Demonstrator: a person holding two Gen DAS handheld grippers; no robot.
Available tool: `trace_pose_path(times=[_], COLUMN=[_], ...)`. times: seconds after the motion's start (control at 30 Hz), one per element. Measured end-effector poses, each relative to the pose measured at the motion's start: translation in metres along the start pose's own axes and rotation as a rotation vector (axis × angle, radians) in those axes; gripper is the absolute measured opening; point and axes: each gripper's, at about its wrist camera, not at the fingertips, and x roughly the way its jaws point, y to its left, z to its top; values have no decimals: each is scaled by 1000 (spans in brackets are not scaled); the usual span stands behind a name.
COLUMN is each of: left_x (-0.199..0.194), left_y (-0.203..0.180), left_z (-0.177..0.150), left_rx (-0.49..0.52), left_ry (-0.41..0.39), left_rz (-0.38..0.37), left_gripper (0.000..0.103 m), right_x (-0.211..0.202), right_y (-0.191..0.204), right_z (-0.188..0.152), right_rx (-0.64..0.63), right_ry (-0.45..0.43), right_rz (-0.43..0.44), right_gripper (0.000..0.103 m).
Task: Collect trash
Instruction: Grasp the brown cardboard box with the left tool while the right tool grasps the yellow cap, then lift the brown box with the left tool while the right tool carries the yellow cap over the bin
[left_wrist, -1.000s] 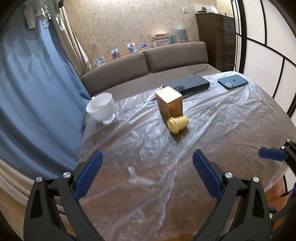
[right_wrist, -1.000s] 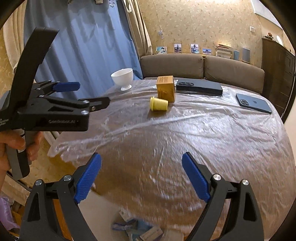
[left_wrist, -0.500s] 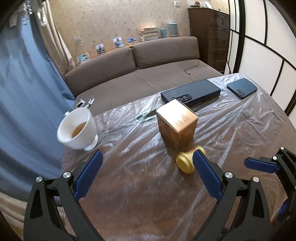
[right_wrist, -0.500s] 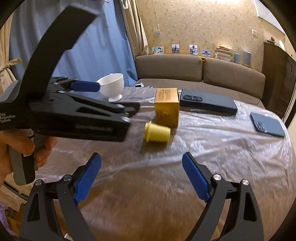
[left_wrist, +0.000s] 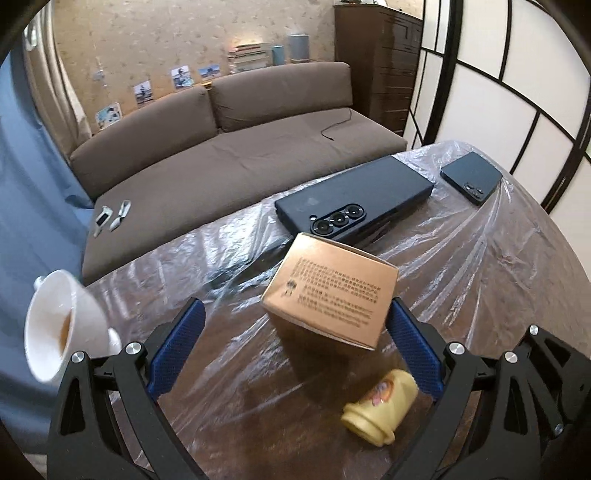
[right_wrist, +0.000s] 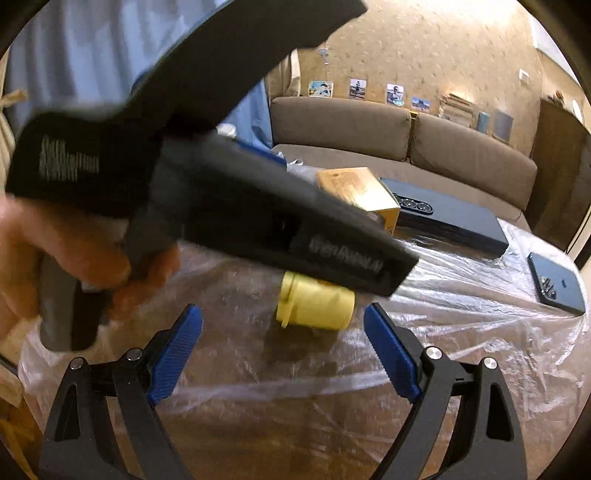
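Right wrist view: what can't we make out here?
- White footed cup: hidden in the right wrist view by the blurred left gripper's black body; shows only in the left wrist view.
- Tan cardboard box: lower left covered by that body.
- Small yellow plastic bottle: top edge covered likewise.

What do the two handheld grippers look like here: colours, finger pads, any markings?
Both are matte black plastic frames with triangular cut-outs and silver screw heads. The left gripper and right gripper each carry two ribbed blue pads. The left gripper's side, seen from the right wrist, bears blurred white lettering. No sleeve shows.
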Motion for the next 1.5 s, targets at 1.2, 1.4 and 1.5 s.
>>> trace_pose_path(times=[1.2,1.4,1.5], left_x=[-7,-21,-28], left_y=[-13,-21,-26], left_z=[5,0,-5], left_rx=[52,65,75], left_ry=[-26,-46,-55], left_rz=[-30,-7,3], left_gripper=[61,61,61], right_x=[-41,-46,-54], right_y=[-40,-38,-38], right_z=[-38,-37,-39], right_rx=[176,158,155], right_ry=[72,58,50], right_rz=[99,93,102], right_gripper=[42,42,42])
